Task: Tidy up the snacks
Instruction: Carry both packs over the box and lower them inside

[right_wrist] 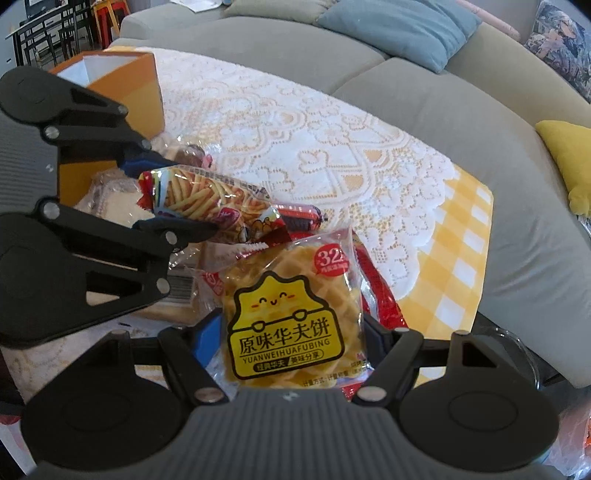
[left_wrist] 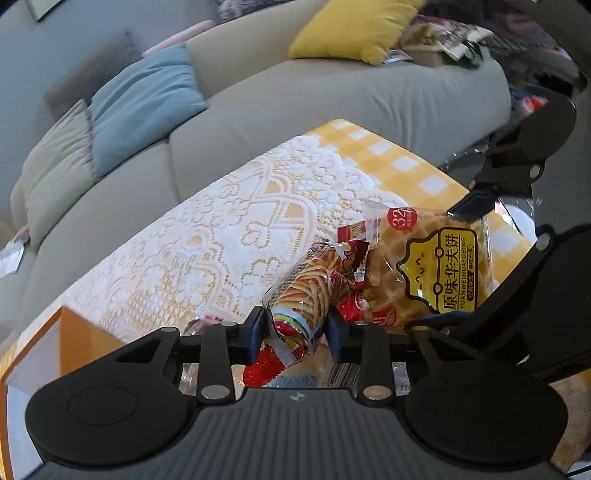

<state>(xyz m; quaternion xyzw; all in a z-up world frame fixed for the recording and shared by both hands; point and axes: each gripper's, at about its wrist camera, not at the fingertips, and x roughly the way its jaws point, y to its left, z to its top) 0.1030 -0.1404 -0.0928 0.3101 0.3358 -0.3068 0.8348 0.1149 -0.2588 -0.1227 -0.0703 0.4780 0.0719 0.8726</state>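
My left gripper (left_wrist: 295, 330) is shut on a fries snack packet (left_wrist: 314, 291) and holds it above the snack pile; the same packet shows in the right wrist view (right_wrist: 207, 199) between the left gripper's fingers (right_wrist: 173, 225). My right gripper (right_wrist: 291, 343) is shut on a yellow waffle packet (right_wrist: 291, 314), which also shows at the right of the left wrist view (left_wrist: 432, 269). An open orange box (right_wrist: 125, 81) stands at the table's far left; its corner shows in the left wrist view (left_wrist: 48, 343).
Under the grippers lie red sausage sticks (right_wrist: 299, 216), red wrappers (right_wrist: 380, 295) and clear bread packets (right_wrist: 110, 199). The table has a white lace cloth (left_wrist: 207, 236) over yellow check (left_wrist: 402, 162). A grey sofa (left_wrist: 332, 99) with blue (left_wrist: 144, 99) and yellow cushions (left_wrist: 351, 26) runs behind.
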